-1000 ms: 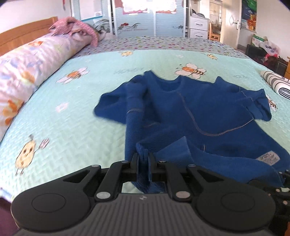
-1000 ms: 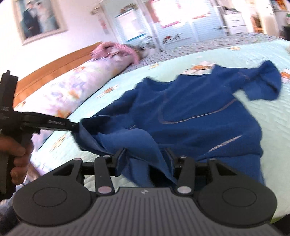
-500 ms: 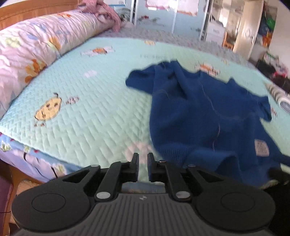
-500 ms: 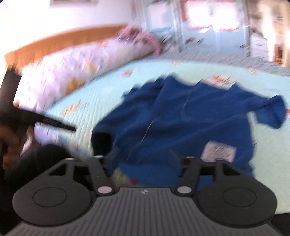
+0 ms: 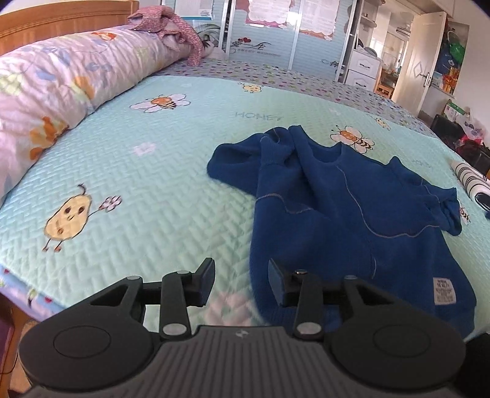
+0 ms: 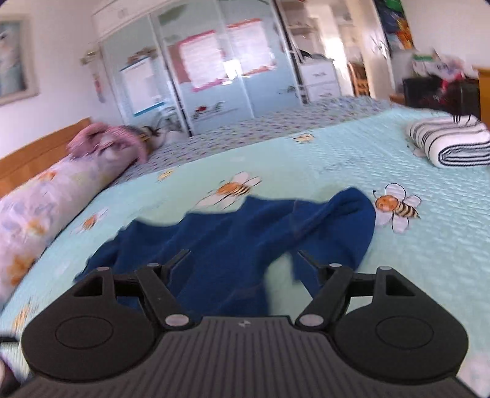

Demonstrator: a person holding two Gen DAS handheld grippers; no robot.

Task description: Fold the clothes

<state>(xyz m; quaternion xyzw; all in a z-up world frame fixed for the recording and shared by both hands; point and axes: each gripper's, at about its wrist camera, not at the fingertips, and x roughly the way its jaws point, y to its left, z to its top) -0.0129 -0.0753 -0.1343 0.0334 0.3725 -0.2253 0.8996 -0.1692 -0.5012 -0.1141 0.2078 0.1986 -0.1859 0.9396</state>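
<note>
A dark blue sweater (image 5: 337,214) lies spread and rumpled on the pale green bedspread (image 5: 153,183), neck toward the far side, with a small label patch (image 5: 444,290) near its hem. My left gripper (image 5: 241,272) hovers at the sweater's near left edge. Its jaws are opening, and only the cloth's edge shows between them, unpressed. In the right wrist view the sweater (image 6: 245,226) lies below and ahead of my right gripper (image 6: 243,254). Those jaws stand wide, are opening too, and grip nothing.
A long flowered pillow (image 5: 61,76) runs along the left side, with a pink garment (image 5: 165,18) at its far end. A folded striped towel (image 6: 450,142) sits at the bed's right. The bed's edge (image 5: 18,287) drops off at lower left. Wardrobe doors stand beyond the bed.
Both grippers let go of the sweater's hem and opened. The sweater dropped flat onto the bed. The right gripper swung up and to the right; the left drew back toward the bed's near edge.
</note>
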